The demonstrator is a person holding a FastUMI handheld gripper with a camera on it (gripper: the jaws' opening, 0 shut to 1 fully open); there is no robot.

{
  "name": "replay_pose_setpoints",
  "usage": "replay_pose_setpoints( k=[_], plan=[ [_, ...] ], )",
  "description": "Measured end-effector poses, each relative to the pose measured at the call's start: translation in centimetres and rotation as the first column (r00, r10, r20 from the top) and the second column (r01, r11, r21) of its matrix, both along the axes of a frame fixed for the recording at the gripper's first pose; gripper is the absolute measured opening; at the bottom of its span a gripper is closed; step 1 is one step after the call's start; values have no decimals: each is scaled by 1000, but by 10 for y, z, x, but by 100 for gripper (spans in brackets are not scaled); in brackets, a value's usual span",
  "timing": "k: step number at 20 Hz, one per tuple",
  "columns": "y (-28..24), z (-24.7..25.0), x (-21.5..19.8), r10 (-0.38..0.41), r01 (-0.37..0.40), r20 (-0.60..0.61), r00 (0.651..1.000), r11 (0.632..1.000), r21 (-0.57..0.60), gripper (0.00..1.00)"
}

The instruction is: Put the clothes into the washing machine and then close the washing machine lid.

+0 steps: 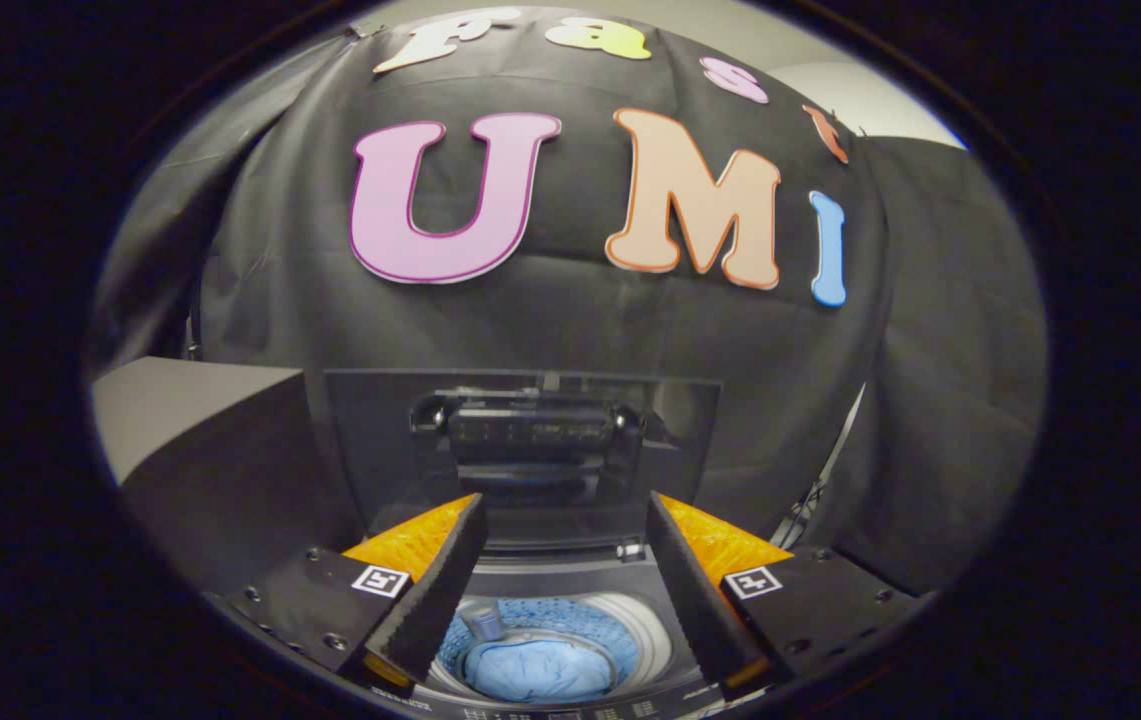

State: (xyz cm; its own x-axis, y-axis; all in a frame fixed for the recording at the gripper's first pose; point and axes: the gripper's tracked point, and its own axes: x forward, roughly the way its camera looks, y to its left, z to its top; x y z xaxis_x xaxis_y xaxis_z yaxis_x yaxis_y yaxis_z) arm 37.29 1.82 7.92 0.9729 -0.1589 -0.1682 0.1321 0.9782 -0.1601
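Clothes [537, 668] lay bundled at the bottom of the washing machine's [570, 600] drum, a light blue heap sitting below and between the two fingers of the tool [562, 530]. And the tool hung right over the open top of the machine, its fingers spread wide, with nothing between them but air and the view down into the tub. Just beside the bundle, toward the left finger, a small grey piece poked up from the blue-speckled drum floor; what it was, I couldn't tell. Beyond the fingertips the washing machine lid [522, 445] stood upright, swung back against the black cloth wall, its dark glassy panel reflecting the tool itself. Off to the left of the machine sat a dark boxy block [215, 450] with a paler top face.
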Motion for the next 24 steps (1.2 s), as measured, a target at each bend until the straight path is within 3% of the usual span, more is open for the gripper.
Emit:
replay_pose_setpoints(
  k=[9,14,17,24],
  plan=[
    [36,81,18,43,-56,139,989,995,86,98],
    [60,124,55,66,-69,236,970,998,6,98],
    [59,141,76,36,-22,307,951,999,-49,98],
    [39,112,126,1,30,298,955,995,-100,97]
  ],
)
